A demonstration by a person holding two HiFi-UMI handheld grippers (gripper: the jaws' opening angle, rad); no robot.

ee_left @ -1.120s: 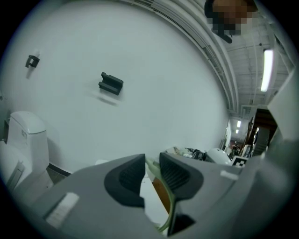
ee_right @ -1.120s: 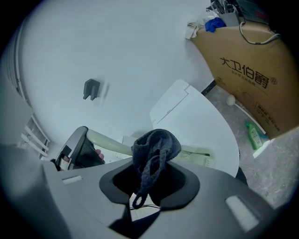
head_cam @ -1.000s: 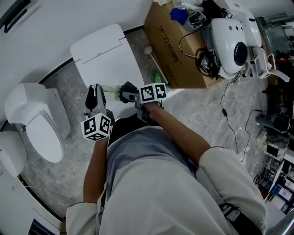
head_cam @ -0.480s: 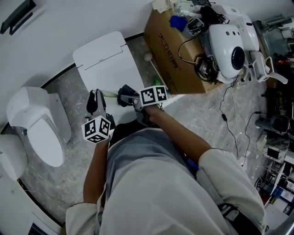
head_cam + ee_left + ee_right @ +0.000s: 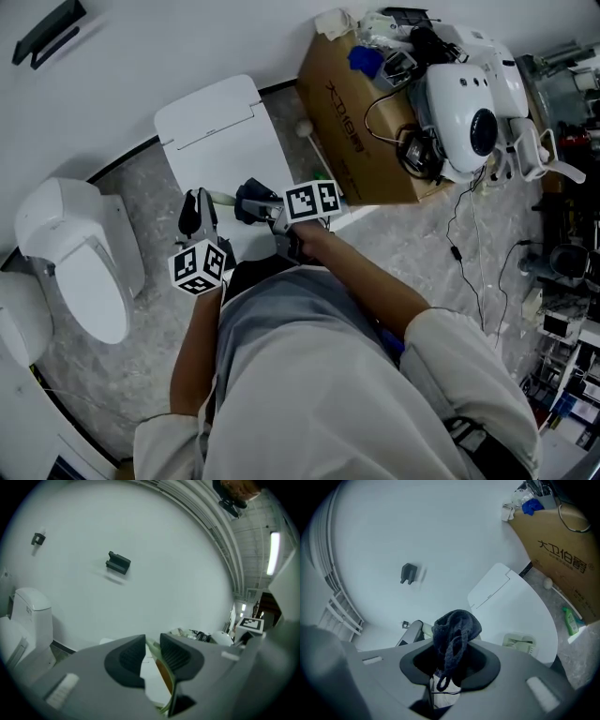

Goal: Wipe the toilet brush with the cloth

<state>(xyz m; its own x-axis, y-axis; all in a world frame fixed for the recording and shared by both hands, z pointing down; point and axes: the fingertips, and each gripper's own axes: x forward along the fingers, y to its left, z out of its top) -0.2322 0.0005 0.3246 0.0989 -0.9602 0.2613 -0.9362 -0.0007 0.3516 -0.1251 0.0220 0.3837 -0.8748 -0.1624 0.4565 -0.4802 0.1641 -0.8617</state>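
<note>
My left gripper [image 5: 195, 204] points up and away from me, shut on the thin pale green handle of the toilet brush [image 5: 153, 649], which runs between its pads. In the head view the handle [image 5: 223, 199] lies crosswise from the left gripper toward my right gripper [image 5: 255, 202]. The right gripper is shut on a dark blue cloth [image 5: 455, 631], which bunches up out of its jaws and sits against the handle [image 5: 426, 630]. The brush head is hidden.
A white toilet [image 5: 70, 253] stands at the left by the wall. A white lid-like panel [image 5: 225, 141] lies under the grippers with a small pale holder [image 5: 518, 641] on it. To the right are a cardboard box [image 5: 361, 103], a white device [image 5: 469, 94], a green bottle [image 5: 568, 620] and floor cables [image 5: 469, 234].
The right gripper with the cloth has slid a little to the left along the handle, closer to the left gripper. The left gripper has stayed shut on the handle.
</note>
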